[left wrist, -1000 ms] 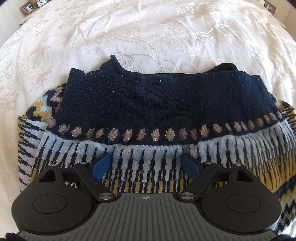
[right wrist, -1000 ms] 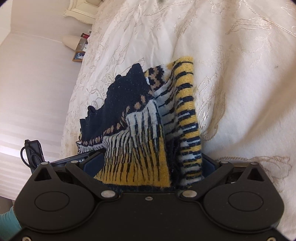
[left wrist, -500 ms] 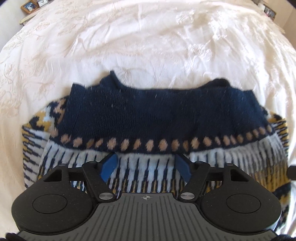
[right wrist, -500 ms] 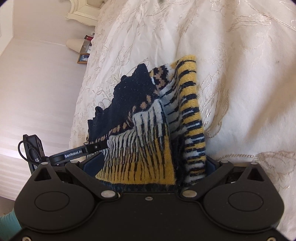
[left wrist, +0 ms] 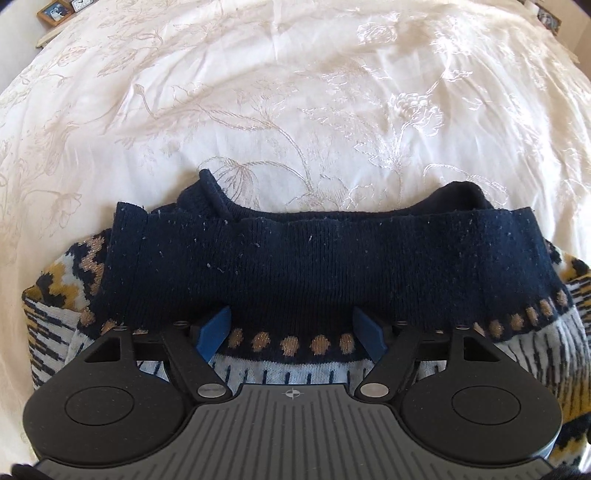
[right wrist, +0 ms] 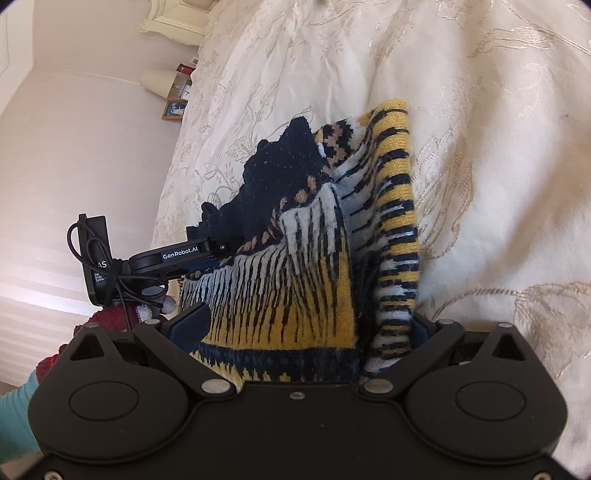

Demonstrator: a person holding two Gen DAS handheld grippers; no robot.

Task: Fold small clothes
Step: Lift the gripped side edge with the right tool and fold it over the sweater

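A knitted sweater lies folded on the bed, with a navy band on top, a row of tan dots, and white, yellow and navy stripes below. My left gripper is open low over the dotted row, its blue pads apart and holding nothing. In the right wrist view the sweater shows edge-on, with stacked striped layers. My right gripper is open wide at the sweater's side edge, the folded layers lying between its fingers. The left gripper appears there, resting on the navy part.
A cream embroidered bedspread lies under everything and spreads far beyond the sweater. Picture frames stand past the bed's far left corner. A lamp and a small frame sit beside the bed. A red-gloved hand holds the left gripper.
My left gripper has slid forward over the sweater, from the striped part up to the dotted row and navy band. The right gripper stays at the side edge, a little closer in.
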